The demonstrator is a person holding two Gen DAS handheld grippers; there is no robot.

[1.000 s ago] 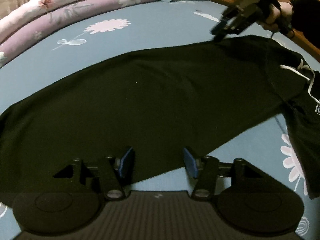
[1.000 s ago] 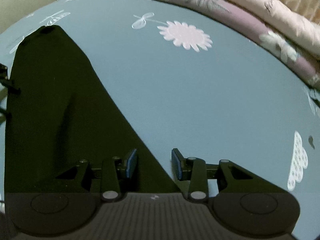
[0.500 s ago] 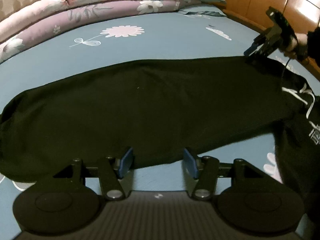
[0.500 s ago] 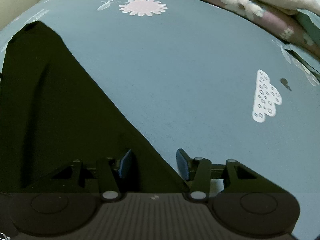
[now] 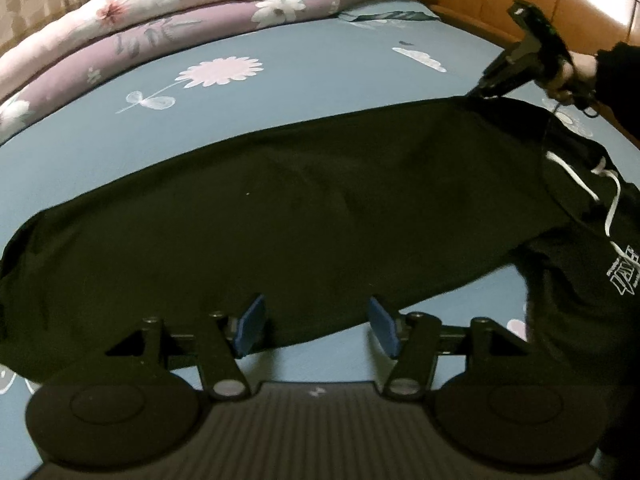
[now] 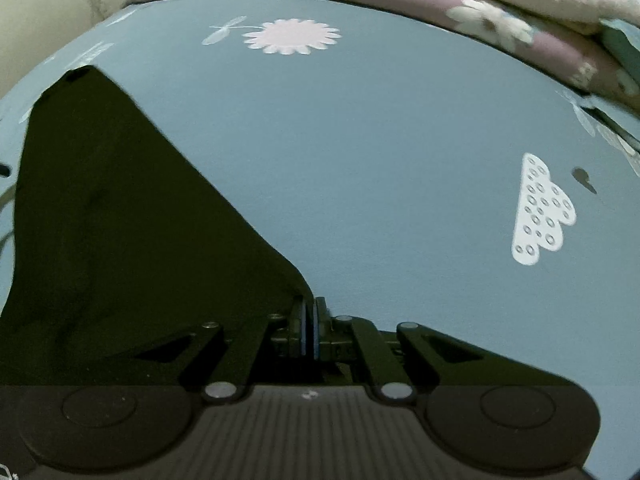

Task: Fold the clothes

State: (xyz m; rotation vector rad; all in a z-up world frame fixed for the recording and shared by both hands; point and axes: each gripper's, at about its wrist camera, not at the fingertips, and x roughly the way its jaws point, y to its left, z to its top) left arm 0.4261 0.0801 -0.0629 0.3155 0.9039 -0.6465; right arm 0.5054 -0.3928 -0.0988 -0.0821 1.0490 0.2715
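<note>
**Jaws: left spread wide, right pinched on the cloth's far edge**

Left gripper (image 5: 316,326) stands with its blue pads (image 5: 251,322) far apart, nothing between them; the near hem of the black garment (image 5: 304,208) lies just past the tips, and whether they touch it cannot be told. The garment stretches in a long band across the blue flowered bedsheet (image 5: 320,80), from the left edge of the left wrist view to its white drawstring (image 5: 576,178) and printed logo (image 5: 624,272) at the right. Rolled pink and purple quilts (image 5: 168,20) lie along the far side of the bed. At the upper right a hand (image 5: 568,76) holds the right gripper (image 5: 478,94), its tip on the garment's far edge. Seen from its own camera, the right gripper (image 6: 310,328) has its pads pressed together on a corner of the dark cloth, which spreads away to the left over the sheet.
</note>
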